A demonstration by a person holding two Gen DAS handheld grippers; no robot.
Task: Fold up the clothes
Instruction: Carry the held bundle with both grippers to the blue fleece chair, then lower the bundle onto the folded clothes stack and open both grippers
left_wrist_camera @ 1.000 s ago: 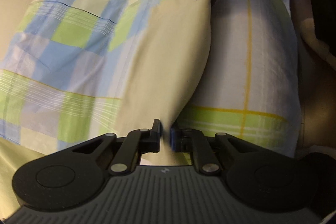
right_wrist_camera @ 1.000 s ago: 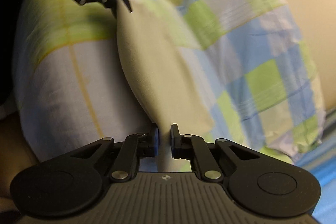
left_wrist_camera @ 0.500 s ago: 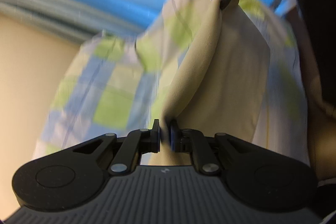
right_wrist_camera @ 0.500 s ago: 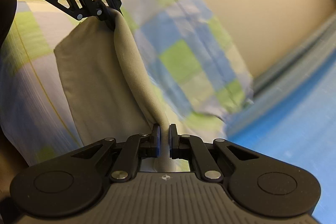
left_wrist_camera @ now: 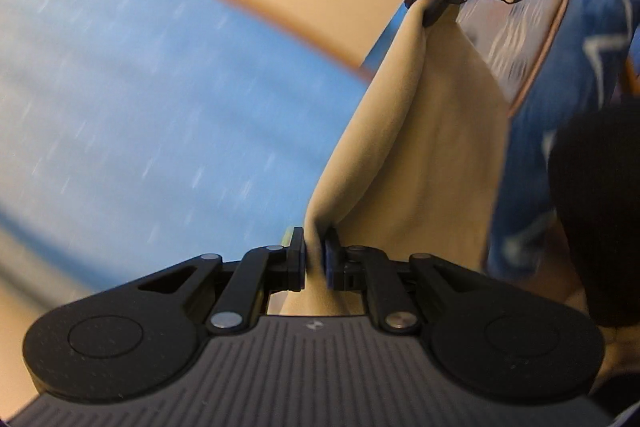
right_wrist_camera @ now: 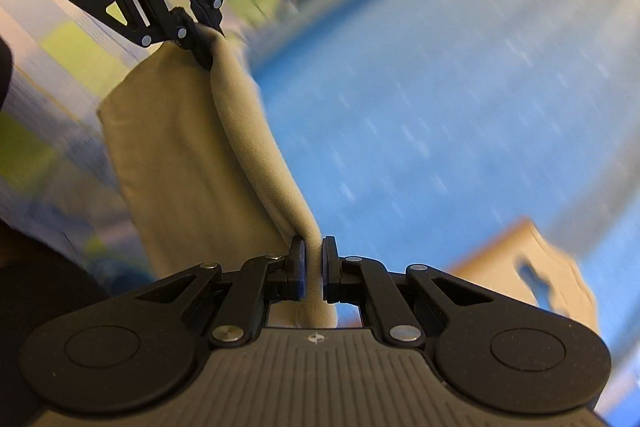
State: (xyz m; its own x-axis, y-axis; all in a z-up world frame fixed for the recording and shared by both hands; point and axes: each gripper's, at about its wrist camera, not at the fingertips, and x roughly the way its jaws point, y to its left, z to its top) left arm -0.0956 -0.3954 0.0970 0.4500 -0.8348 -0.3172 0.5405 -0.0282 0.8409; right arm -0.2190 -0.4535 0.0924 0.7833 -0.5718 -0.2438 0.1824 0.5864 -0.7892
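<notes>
Both grippers pinch beige cloth [left_wrist_camera: 420, 147], seemingly taut between.

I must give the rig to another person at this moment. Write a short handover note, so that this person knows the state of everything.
Left gripper: shut on one top corner of the plain beige cloth garment.
Right gripper: shut on the other top corner.
The garment hangs in the air between both, above the blue floor; the checked green-and-blue bedsheet is behind it.
Done: garment lifted.
Left: lay it flat and fold it.
</notes>
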